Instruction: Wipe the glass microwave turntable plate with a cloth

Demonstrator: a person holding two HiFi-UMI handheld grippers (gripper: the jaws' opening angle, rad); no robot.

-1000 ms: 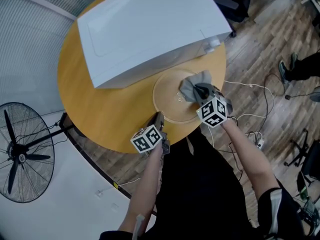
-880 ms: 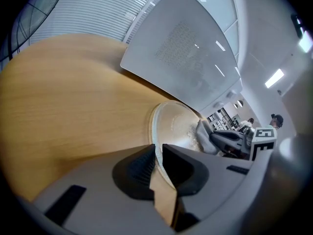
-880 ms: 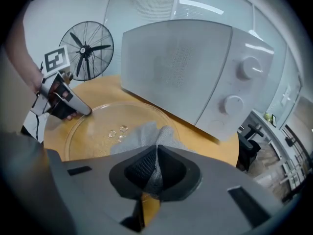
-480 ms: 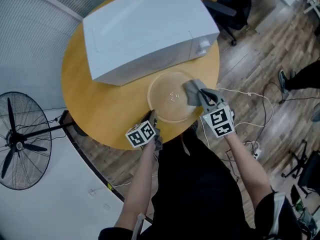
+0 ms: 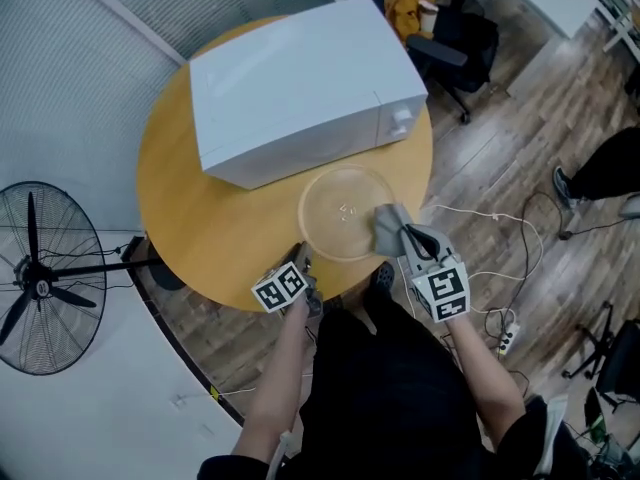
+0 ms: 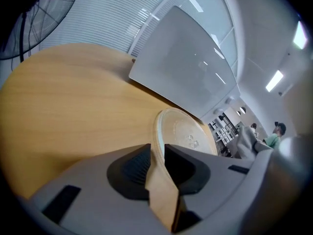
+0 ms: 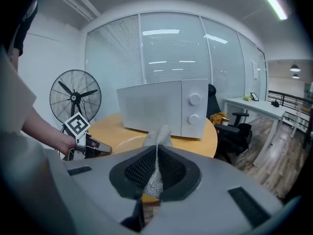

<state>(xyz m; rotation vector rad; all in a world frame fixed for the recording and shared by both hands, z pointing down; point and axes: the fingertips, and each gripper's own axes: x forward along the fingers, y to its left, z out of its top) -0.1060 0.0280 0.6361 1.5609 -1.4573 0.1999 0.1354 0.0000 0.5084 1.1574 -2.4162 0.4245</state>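
Observation:
The clear glass turntable plate lies flat on the round wooden table, in front of the white microwave. My left gripper sits at the plate's near-left rim. In the left gripper view its jaws are opening, with the plate's rim still between the pads. My right gripper is shut on the grey cloth, held over the plate's near-right edge. In the right gripper view the cloth sticks up from between the closed jaws.
A standing fan is on the floor at the left. An office chair with a yellow garment stands beyond the table. Cables and a power strip lie on the wooden floor at the right.
My right gripper has carried the cloth from the plate's middle out to its near-right edge and lifted it. The left gripper has stayed at the plate's rim.

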